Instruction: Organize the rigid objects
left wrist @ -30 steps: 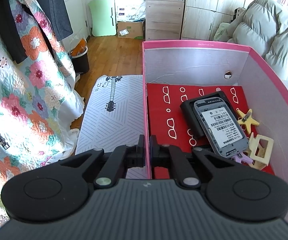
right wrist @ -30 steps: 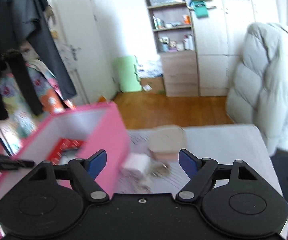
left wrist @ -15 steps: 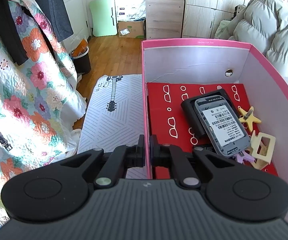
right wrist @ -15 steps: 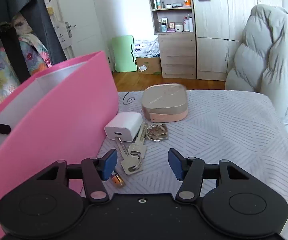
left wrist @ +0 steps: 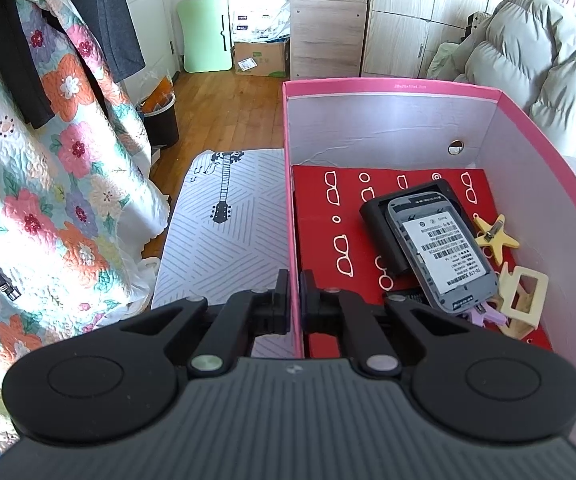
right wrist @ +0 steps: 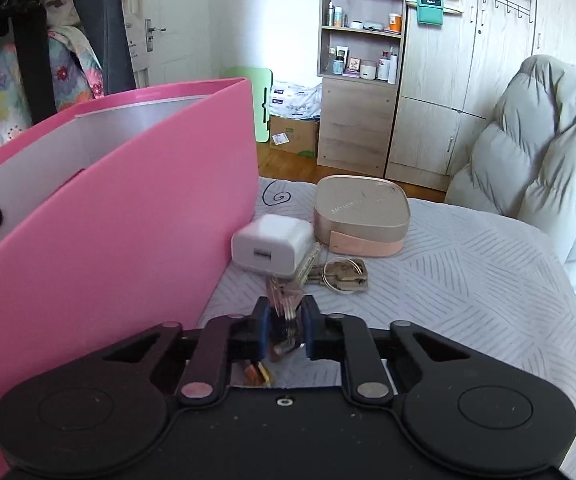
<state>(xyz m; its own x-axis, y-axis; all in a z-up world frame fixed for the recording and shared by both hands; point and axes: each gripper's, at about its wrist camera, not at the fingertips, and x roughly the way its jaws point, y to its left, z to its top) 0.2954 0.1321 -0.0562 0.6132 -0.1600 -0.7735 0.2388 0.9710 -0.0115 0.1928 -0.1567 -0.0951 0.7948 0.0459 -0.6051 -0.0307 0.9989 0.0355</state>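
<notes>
A pink box [left wrist: 392, 86] stands on the patterned bed cover, and my left gripper [left wrist: 294, 280] is shut on its left wall. On the box's red floor lie a grey device with a barcode label [left wrist: 440, 248], a black case [left wrist: 384, 232], a yellow star [left wrist: 496, 238] and a cream clip [left wrist: 524, 296]. To the right of the pink box [right wrist: 128, 220], my right gripper [right wrist: 285, 312] is closing on a bunch of keys [right wrist: 284, 300]. Its blue pads touch the keys on both sides. The key ring [right wrist: 344, 274] trails on the cover.
A white charger [right wrist: 272, 250] and a gold and pink case [right wrist: 362, 216] sit just beyond the keys. A small orange item [right wrist: 256, 372] lies under the right gripper. A puffy grey coat [right wrist: 536, 160] hangs at the right, and a floral quilt [left wrist: 48, 200] at the left.
My right gripper has come down over the keys and its jaws have narrowed from wide apart to pinching them. The left gripper and the box have stayed still.
</notes>
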